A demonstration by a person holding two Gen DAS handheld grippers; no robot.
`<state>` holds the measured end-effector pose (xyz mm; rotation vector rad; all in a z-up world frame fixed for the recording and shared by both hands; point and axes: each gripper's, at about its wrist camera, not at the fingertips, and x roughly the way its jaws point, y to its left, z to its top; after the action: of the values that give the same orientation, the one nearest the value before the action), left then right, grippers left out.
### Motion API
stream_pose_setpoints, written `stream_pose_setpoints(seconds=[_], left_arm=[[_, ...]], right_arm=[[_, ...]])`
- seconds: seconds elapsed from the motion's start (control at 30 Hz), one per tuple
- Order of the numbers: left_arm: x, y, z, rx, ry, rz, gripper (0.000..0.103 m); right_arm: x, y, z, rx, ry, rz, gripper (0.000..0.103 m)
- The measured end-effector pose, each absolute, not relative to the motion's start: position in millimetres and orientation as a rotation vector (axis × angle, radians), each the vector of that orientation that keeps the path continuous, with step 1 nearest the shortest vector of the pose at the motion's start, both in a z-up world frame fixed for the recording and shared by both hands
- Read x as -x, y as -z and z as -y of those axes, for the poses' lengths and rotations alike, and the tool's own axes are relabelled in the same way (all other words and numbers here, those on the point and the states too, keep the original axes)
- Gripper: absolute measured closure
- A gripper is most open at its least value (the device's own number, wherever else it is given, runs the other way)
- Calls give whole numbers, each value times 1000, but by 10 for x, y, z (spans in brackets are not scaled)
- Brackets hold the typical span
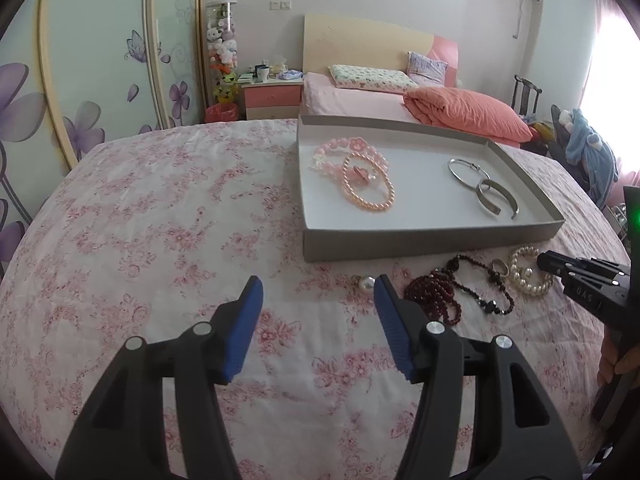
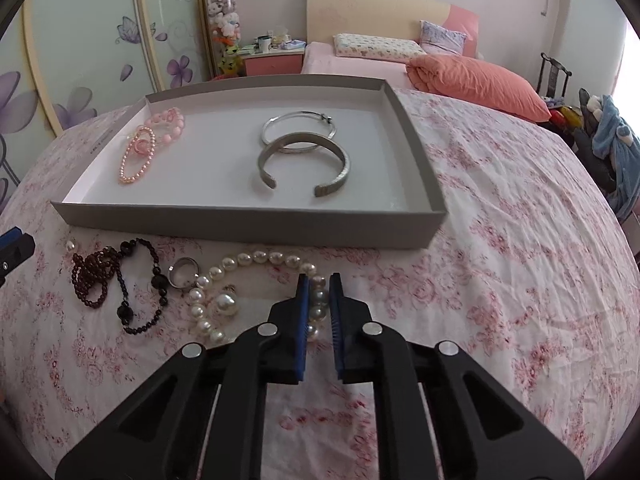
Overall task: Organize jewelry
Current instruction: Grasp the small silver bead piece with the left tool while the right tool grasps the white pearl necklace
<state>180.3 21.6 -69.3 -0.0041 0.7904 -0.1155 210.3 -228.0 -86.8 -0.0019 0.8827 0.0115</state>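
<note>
A grey tray [image 1: 400,246] [image 2: 248,224] lies on the floral cloth and holds pink bead bracelets [image 1: 360,172] [image 2: 152,140] and two silver bangles [image 1: 484,188] [image 2: 304,156]. In front of it lie a white pearl bracelet [image 2: 256,258] [image 1: 528,276], dark red and black beads [image 2: 116,280] [image 1: 452,292], a silver ring [image 2: 183,272] and a loose pearl [image 1: 366,283]. My left gripper [image 1: 318,284] is open and empty, its right finger beside the loose pearl. My right gripper [image 2: 319,280] is nearly closed around the pearl bracelet's right side; whether it grips is unclear.
The floral cloth [image 1: 160,240] covers a rounded surface that falls away at the edges. A bed with an orange duvet [image 1: 468,112] and a pink nightstand [image 1: 272,98] stand behind. A chair with clothes [image 2: 600,140] is at the right.
</note>
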Motion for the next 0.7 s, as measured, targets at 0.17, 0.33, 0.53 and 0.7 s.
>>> stream_pose_setpoints(seconds=[0.17,0.33,0.53,0.7], left_arm=[[-1831,731,-97,-24,149,-811,44],[-1928,818,28,-50,154,-847,43],[-2081,916,105,-47,116,-889,43],[-2176,952,152,-32,102,-906,54]], right_arm=[[-2079,880,2316,-8,16,-878,92],[-2075,878,2306,-2,17,-876,92],[-2079,867,2335,-7,13,-877,92],[-2079,865,2332,-14,9,-877,92]])
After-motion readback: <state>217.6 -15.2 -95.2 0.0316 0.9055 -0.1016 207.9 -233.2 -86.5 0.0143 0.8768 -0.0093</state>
